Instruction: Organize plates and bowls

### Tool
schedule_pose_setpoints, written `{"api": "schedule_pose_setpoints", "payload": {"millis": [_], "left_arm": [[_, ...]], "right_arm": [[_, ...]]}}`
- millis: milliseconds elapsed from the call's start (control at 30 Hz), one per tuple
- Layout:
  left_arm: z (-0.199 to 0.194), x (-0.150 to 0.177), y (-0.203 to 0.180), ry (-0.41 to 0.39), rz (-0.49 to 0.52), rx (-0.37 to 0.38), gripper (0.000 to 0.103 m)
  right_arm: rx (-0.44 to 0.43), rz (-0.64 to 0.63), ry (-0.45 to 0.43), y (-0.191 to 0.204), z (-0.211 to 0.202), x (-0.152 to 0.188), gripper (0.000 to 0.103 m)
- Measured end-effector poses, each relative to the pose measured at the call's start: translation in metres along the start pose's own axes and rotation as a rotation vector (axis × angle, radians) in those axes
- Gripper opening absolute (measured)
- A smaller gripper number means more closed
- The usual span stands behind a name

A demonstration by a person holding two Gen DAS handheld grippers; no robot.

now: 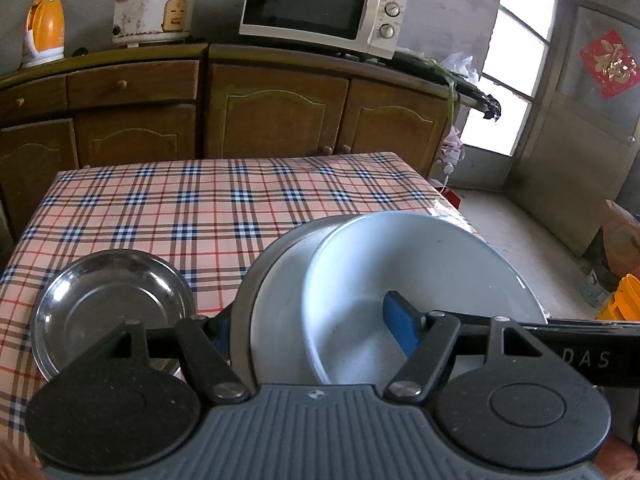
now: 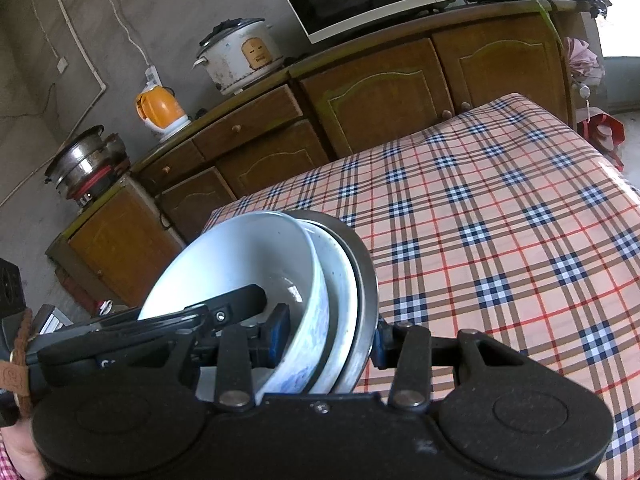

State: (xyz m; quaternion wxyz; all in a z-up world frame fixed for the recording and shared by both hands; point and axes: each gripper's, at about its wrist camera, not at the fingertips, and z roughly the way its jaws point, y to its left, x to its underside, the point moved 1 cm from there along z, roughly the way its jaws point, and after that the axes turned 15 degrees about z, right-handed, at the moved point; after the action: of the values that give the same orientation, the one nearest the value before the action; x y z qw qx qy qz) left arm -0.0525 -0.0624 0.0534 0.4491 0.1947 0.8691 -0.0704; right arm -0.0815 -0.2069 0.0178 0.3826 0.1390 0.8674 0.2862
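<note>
A nested stack is gripped from both sides, above the near edge of the plaid tablecloth (image 1: 192, 200).

Stack, inner to outer: white bowl (image 1: 420, 280), white plate (image 1: 276, 320), steel plate (image 1: 244, 300). In the right wrist view the same order is seen: white bowl (image 2: 240, 264) with blue pattern on its outer wall, white plate (image 2: 340, 300), steel plate (image 2: 366, 280). The stack is tilted, not flat.

Left gripper (image 1: 308, 328): jaws are clamped across the stack rims. One blue pad (image 1: 400, 324) is seen inside the bowl against its inner wall; the other finger is seen outside the steel plate rim, mostly hidden. All three rims are held between the jaws.

Right gripper (image 2: 332, 340): jaws are clamped across the stack on the opposite side. One blue pad (image 2: 278, 332) is seen inside the bowl, the other outside the steel plate rim at the right. The left gripper's finger is also seen in this view, reaching into the bowl from the left.

A separate steel dish (image 1: 112, 312) is seen flat on the cloth, left of the stack, apart from it, untouched.

Whether the stack's lower edge is touching the table cannot be told; it is hidden behind the gripper bodies.

Background: wooden cabinet (image 1: 276, 112) with microwave (image 1: 320, 4), rice cooker (image 1: 154, 8), orange kettle (image 1: 44, 30) on top.
</note>
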Motion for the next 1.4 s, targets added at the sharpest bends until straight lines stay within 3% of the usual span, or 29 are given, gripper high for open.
{"api": "schedule_pose_setpoints", "payload": {"millis": [1400], "left_arm": [[-0.029, 0.017, 0.052, -0.006, -0.076, -0.091, 0.074]], "right_arm": [[-0.062, -0.085, 0.058, 0.06, 0.036, 0.019, 0.05]]}}
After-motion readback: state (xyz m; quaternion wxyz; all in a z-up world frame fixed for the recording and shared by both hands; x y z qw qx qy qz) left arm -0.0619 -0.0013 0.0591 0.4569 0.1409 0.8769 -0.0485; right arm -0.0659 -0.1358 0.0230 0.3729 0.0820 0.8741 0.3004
